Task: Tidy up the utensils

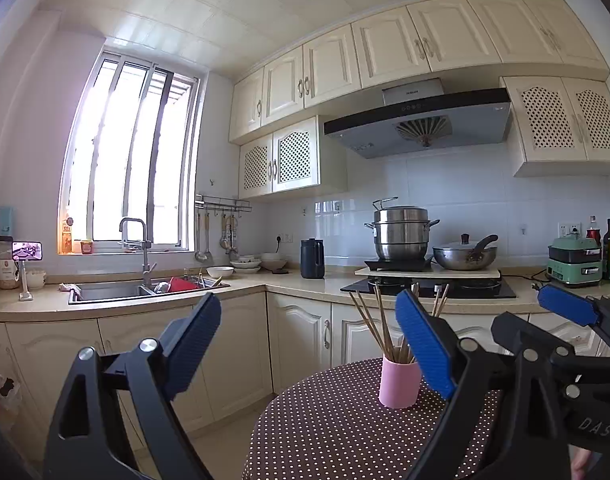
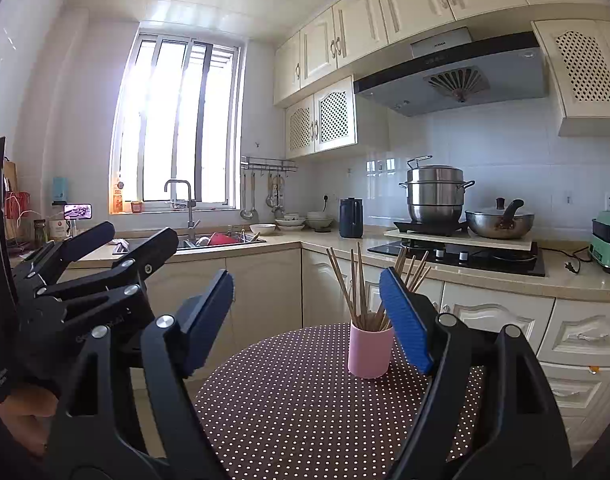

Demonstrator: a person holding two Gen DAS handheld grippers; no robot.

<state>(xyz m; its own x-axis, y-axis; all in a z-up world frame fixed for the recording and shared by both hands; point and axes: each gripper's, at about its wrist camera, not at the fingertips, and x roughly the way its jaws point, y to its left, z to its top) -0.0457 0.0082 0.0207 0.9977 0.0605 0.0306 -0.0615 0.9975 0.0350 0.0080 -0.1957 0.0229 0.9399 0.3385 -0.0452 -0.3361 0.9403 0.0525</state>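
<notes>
A pink cup [image 1: 399, 383] stands upright on a round table with a dark polka-dot cloth [image 1: 333, 424]. Several wooden chopsticks [image 1: 379, 326] stick up out of it. The cup also shows in the right wrist view [image 2: 369, 350], with the chopsticks [image 2: 355, 288] fanned out. My left gripper [image 1: 309, 344] is open and empty, held above the near side of the table, short of the cup. My right gripper [image 2: 307, 312] is open and empty, beside the left one and also short of the cup. The left gripper shows at the left of the right wrist view [image 2: 131, 240].
Behind the table runs an L-shaped counter [image 1: 297, 284] with cream cabinets. On it are a sink [image 1: 117, 290], bowls [image 1: 245, 266], a dark kettle [image 1: 312, 258], a hob with a steel steamer pot [image 1: 401, 234] and a wok [image 1: 465, 254], and a green appliance [image 1: 575, 262].
</notes>
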